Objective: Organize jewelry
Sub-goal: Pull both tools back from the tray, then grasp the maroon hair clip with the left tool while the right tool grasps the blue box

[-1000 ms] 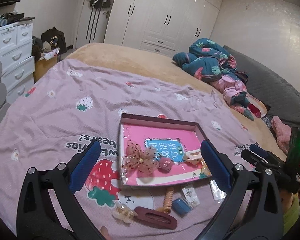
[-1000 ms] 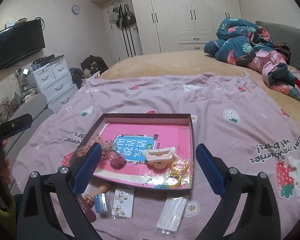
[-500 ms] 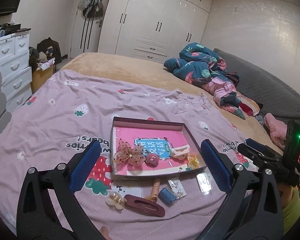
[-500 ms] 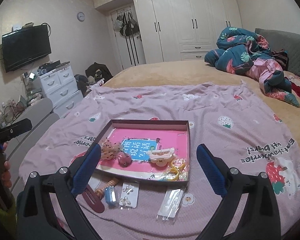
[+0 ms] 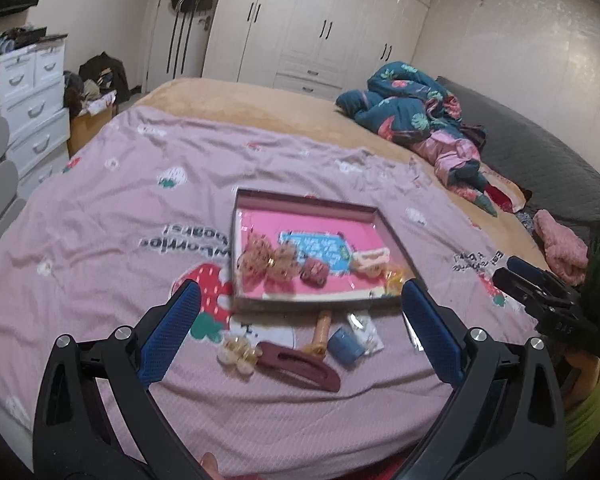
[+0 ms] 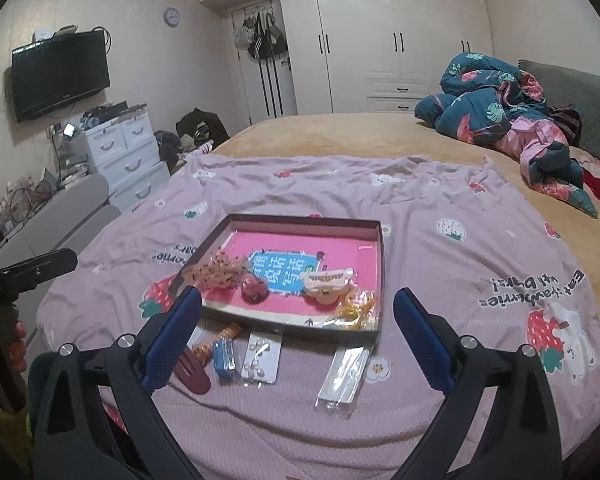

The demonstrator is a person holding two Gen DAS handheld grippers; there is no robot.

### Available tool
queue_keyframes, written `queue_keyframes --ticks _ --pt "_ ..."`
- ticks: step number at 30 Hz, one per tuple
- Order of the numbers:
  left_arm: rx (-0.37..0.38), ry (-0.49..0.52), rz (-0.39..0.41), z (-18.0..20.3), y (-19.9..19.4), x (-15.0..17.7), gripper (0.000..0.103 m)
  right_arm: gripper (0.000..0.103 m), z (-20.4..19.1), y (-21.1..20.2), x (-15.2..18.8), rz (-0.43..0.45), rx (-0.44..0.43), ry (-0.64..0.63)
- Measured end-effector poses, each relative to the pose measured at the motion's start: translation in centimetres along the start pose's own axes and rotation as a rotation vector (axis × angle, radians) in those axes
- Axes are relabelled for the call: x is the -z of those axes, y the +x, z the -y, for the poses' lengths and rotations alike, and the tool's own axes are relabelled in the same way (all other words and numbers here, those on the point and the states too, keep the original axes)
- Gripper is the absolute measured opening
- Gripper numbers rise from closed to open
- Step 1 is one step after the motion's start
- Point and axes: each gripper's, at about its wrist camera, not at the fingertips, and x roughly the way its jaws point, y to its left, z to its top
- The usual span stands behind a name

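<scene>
Landmark: shallow dark box with a pink floor [image 6: 374,240], on the purple strawberry bedspread [image 6: 440,264].
In the box: a gold net bow [image 6: 216,272], a red round clip [image 6: 254,290], a cream claw clip [image 6: 326,280], a yellow ribbon in clear wrap [image 6: 358,308].
Just in front of the box: dark red long hair clip [image 5: 296,366], pale flower clip [image 5: 238,354], orange coil tie [image 6: 216,338], small blue piece [image 6: 224,356], earring card [image 6: 262,360], clear flat packet [image 6: 344,376].
Left gripper [image 5: 300,326]: wide apart, holding nothing, up above the loose things.
Right gripper [image 6: 298,330]: wide apart, holding nothing.
How they will handle: probably light. The card and packet look thin and slippery; best pinched at an edge. The long clip looks stiff; grab across its middle.
</scene>
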Motion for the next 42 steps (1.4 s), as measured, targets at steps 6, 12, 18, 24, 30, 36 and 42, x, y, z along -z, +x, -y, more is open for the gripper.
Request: queue_keyframes --ticks 6,12,18,24,30,36,42 --pt "-0.044 0.015 -0.024 -0.5 0.2 1.4 0.094 0.096 -0.6 0.5 1.1 -0.031 -0.01 -0.015" --pt "-0.053 0.001 -0.067 -1.4 0.6 3.0 0.094 0.096 -1.3 1.2 1.9 -0.06 -0.025 -0.038" --pt "-0.058 0.005 -0.126 -1.8 1.3 5.2 0.094 0.096 -1.9 2.0 3.1 -0.094 -0.042 -0.058" --pt "-0.045 0.003 -0.173 -2.2 2.0 6.9 0.094 0.095 -2.4 2.9 4.2 -0.128 -0.058 -0.078" --pt "-0.017 -0.023 -0.204 -3.0 2.7 7.7 0.094 0.088 -2.5 4.0 5.1 -0.17 -0.088 -0.071" --pt "0.008 -0.048 -0.248 -3.5 4.1 8.9 0.093 0.081 -2.5 4.8 5.7 -0.2 -0.104 -0.062" --pt "0.08 -0.112 -0.279 -4.0 5.6 9.8 0.062 0.068 -2.9 5.8 6.5 -0.227 -0.14 -0.074"
